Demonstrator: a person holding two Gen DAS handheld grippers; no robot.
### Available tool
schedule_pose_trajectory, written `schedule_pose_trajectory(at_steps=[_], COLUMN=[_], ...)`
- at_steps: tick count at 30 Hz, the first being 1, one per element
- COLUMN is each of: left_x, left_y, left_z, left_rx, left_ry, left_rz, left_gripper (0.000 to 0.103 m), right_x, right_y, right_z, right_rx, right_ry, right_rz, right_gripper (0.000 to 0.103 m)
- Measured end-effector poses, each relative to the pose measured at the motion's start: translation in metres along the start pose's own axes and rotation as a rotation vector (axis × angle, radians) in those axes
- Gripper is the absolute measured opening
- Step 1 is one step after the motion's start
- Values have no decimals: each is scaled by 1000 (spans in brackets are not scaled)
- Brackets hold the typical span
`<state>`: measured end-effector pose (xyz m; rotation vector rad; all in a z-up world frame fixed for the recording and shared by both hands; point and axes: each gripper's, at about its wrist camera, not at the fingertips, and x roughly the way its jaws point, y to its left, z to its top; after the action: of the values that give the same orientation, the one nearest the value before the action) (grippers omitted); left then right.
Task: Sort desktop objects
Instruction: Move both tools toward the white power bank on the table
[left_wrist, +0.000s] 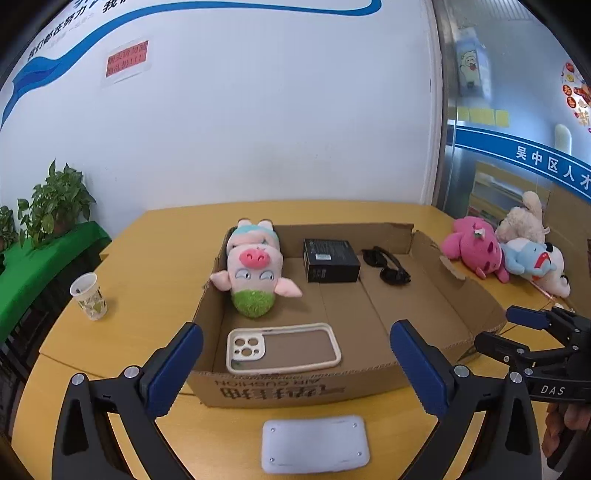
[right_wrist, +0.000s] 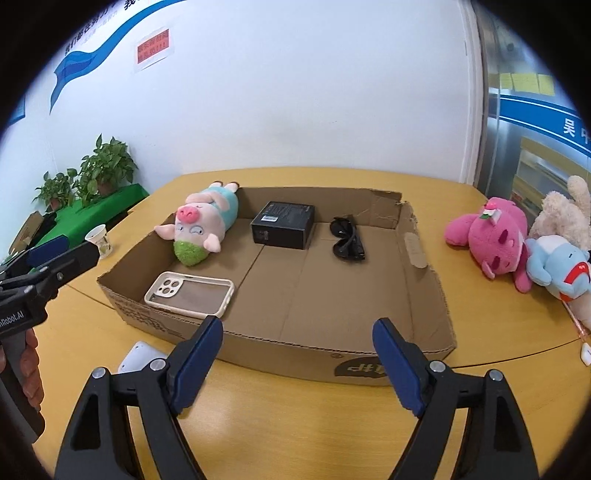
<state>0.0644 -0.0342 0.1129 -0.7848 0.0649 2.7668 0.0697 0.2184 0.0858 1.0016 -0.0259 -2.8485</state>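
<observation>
Grippers, left gripper (left_wrist: 295, 354) and right gripper (right_wrist: 297, 354), both spread, hovering before cardboard tray (right_wrist: 424, 295) holding phone case (right_wrist: 190, 293).

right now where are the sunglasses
In both wrist views the sunglasses lie folded on the floor of the cardboard tray, toward its far right, just right of the black box.

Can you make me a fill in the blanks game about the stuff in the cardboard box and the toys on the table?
1. The pig plush lies inside the cardboard ____.
2. The sunglasses are colored ____.
3. The phone case sits in the box in front of the ____ plush.
4. Both grippers, left and right, are ____.

Answers: box; black; pig; open
</observation>
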Motion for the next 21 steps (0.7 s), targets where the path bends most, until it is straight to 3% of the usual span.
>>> schedule_pose_trajectory(at_steps=[6, 10, 13, 17, 21], left_x=[7, 27, 51, 69, 74], left_y=[28, 46, 53, 57, 54], left_z=[-30, -50, -65, -83, -94], left_rx=[-53, -109, -143, -184, -185], left_ry=[79, 172, 271, 351, 381], left_rz=[-109, -242, -267, -291, -323], left_gripper=[103, 103, 101, 95, 95], right_x=[22, 49, 72, 91, 93], right_y=[25, 55, 79, 97, 105], right_z=[-23, -44, -60, -75, -80], right_rx=[-37, -85, -116, -152, -174], right_ry=[106, 215, 294, 356, 363], right_rz=[158, 277, 349, 369, 365], right_gripper=[84, 84, 84, 83, 83])
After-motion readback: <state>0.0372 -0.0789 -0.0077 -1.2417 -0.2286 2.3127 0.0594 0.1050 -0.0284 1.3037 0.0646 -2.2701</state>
